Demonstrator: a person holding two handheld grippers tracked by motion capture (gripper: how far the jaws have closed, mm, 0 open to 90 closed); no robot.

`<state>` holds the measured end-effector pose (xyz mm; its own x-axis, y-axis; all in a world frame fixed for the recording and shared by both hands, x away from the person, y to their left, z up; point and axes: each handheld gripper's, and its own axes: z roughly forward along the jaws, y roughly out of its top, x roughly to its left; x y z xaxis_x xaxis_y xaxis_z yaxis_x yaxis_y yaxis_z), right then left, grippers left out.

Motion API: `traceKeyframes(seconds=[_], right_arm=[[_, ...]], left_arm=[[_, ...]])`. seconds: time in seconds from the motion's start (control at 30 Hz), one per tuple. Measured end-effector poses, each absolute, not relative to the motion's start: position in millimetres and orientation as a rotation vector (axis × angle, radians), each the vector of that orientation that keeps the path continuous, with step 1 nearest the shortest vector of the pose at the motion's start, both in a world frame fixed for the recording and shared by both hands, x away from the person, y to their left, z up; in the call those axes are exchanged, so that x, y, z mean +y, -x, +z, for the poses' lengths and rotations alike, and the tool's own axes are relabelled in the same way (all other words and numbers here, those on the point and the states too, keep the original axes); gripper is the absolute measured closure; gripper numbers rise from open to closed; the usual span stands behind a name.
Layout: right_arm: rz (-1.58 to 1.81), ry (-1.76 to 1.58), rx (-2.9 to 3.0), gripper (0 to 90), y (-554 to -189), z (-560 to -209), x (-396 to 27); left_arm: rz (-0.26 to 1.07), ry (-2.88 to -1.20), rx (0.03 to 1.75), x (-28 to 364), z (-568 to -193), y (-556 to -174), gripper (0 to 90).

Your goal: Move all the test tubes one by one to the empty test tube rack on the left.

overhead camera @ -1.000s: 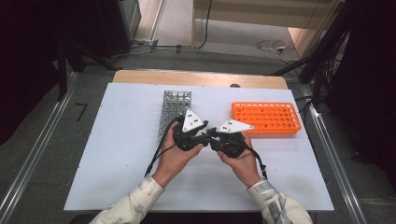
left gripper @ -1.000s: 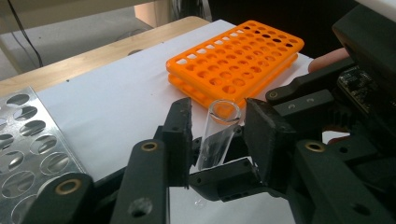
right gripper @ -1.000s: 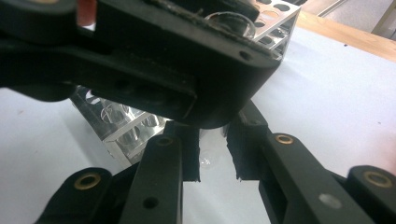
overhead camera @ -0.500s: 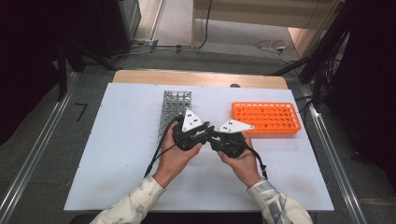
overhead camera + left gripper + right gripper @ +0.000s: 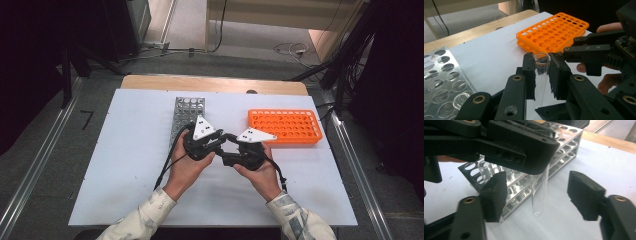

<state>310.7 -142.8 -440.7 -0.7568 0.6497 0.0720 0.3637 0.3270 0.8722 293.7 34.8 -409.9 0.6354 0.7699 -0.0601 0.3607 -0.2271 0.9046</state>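
Clamping the glass test tube (image 5: pixel 541 65) mid-frame, left gripper (image 5: pixel 543 72) has it; right gripper (image 5: pixel 537 195) jaws, just opening, stand clear; handover looks done.

No text, label, brand, number or sign could be read anywhere in the three views. The orange rack (image 5: pixel 284 126), the metal rack (image 5: pixel 186 113) and the white table top (image 5: pixel 125 150) bore no lettering. The grey plates on the grippers carried small dark dots, too small to tell as characters.
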Motion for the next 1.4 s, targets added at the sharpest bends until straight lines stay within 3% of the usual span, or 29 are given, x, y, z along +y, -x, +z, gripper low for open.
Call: traceKeyframes(seconds=[0.27, 1.4], right_arm=[[1.415, -0.923, 2.289, 19.1, -308.3, -445.0, -150.8], [1.396, -0.998, 2.253, 18.5, -306.2, -447.0, -187.1]], left_arm=[[0.485, -1.814, 0.92, 36.6, -408.5, -295.4, 76.0], [0.514, -1.741, 1.019, 57.5, -393.0, -319.1, 76.0]])
